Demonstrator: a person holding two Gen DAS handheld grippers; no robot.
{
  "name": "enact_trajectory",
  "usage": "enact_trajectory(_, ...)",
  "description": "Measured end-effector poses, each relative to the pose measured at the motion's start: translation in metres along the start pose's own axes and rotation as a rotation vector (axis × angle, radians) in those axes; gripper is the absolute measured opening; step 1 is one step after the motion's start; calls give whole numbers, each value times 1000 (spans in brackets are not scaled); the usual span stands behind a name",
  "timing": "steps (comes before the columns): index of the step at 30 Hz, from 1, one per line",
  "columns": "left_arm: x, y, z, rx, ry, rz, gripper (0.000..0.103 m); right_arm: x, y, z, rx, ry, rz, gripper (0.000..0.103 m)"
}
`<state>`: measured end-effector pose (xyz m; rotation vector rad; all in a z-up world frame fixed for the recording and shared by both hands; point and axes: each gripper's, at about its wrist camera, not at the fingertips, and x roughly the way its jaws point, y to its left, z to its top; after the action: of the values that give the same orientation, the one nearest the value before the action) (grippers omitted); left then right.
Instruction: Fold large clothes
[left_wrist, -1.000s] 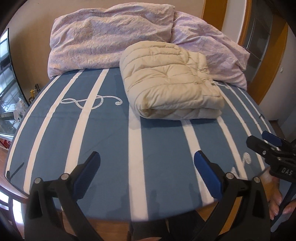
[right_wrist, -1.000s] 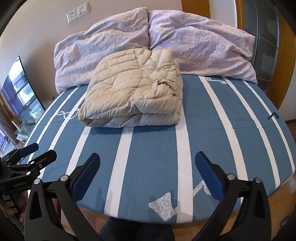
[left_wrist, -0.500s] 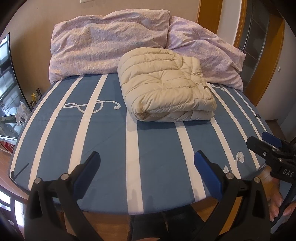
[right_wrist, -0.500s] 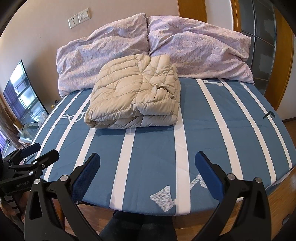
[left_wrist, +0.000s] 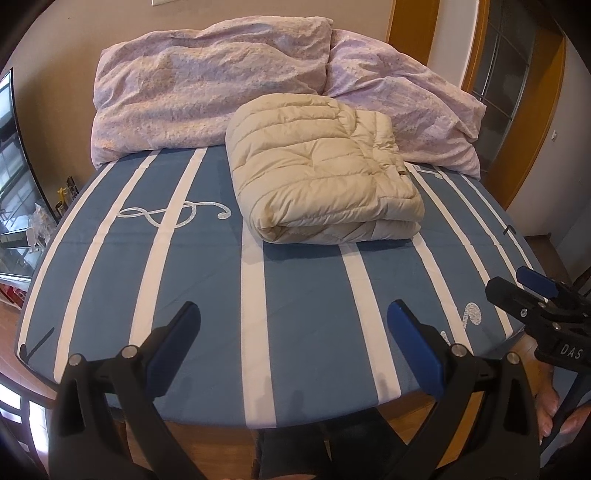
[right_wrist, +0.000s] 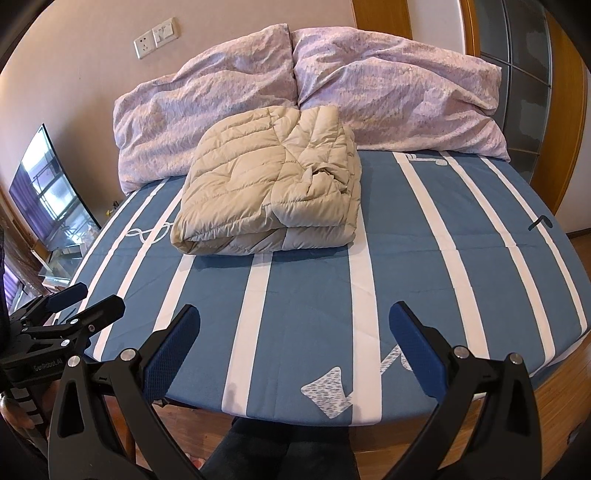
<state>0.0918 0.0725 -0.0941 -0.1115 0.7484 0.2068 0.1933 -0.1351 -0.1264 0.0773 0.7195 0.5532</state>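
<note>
The near half of the bed (left_wrist: 295, 332) lies bare, open to either gripper. Farther back the folded jacket (left_wrist: 321, 177) blocks the middle, with pillows (right_wrist: 295, 99) behind it (apparently touching). Striped lanes to its left and right stay free.

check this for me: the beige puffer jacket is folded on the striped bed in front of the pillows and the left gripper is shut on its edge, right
Not quite. The left gripper is open and empty, back near the foot of the striped bed, well clear of the beige puffer jacket; the left wrist view shows it. The rest holds: the jacket lies folded in front of the pillows.
</note>
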Motion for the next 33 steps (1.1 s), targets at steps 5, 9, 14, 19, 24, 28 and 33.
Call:
enact_trajectory(5,0,-1,0,-2,1,0,101,0,1,0,-1,1,3,102)
enact_trajectory(9,0,-3,0,-1,2,-7,101,2,1,1,-4,2,7,102)
enact_trajectory(14,0,-5,0,0,2,-11,101,1,2,0,-1,4,8,102)
enact_trajectory(19,0,-7,1,-2,5,-18,101,2,1,1,-4,2,7,102)
enact_trajectory(24,1,-6,2,2,9,-38,101,2,1,2,-3,3,8,102)
enact_trajectory(28,2,-5,4,2,10,-53,101,2,1,2,-2,3,7,102)
enact_trajectory(33,3,-6,4,1,11,-55,101,1,2,2,-3,2,7,102)
